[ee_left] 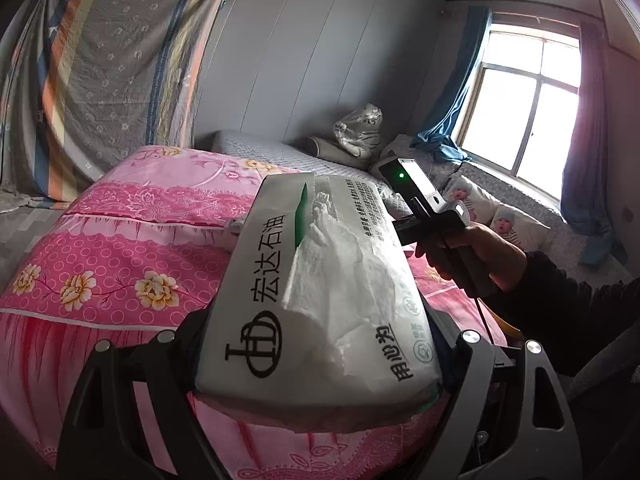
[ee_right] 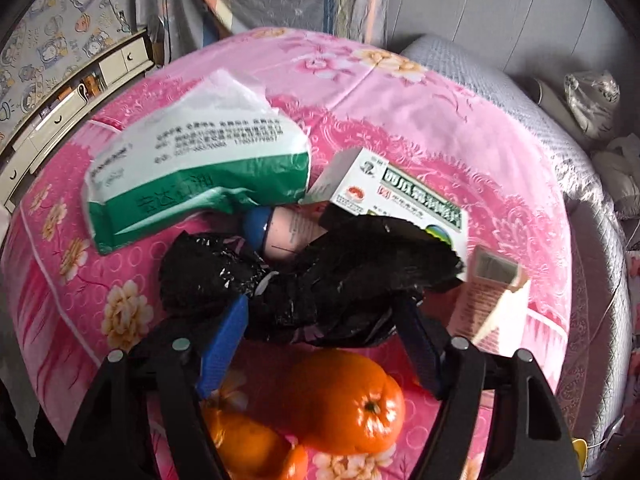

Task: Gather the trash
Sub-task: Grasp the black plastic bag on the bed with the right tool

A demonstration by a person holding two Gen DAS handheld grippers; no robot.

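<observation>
The left gripper (ee_left: 320,344) clamps a soft tissue pack (ee_left: 320,280) across its width, holding it lifted above a pink floral quilt (ee_left: 120,240); the pack's white wrapper carries a round logo and the black characters 宏达石油, with 用心为 along its far edge, and crumpled white tissue spills from its torn top. Beyond it, a hand (ee_left: 476,252) grips the handle of the right gripper's unit. In the right wrist view, the right gripper (ee_right: 326,320) points down at a crumpled black plastic bag (ee_right: 312,276) on the quilt, its blue-padded jaws standing wide on either side of the bag; whether the pads press it cannot be told. Around the bag lie an emptied green-and-white wrapper (ee_right: 192,176) with small illegible print, a white-and-green medicine box (ee_right: 400,192) partly under the bag, a pink box (ee_right: 488,292) and a blue-capped tube (ee_right: 280,232). Two oranges (ee_right: 344,400) sit close below the jaws.
</observation>
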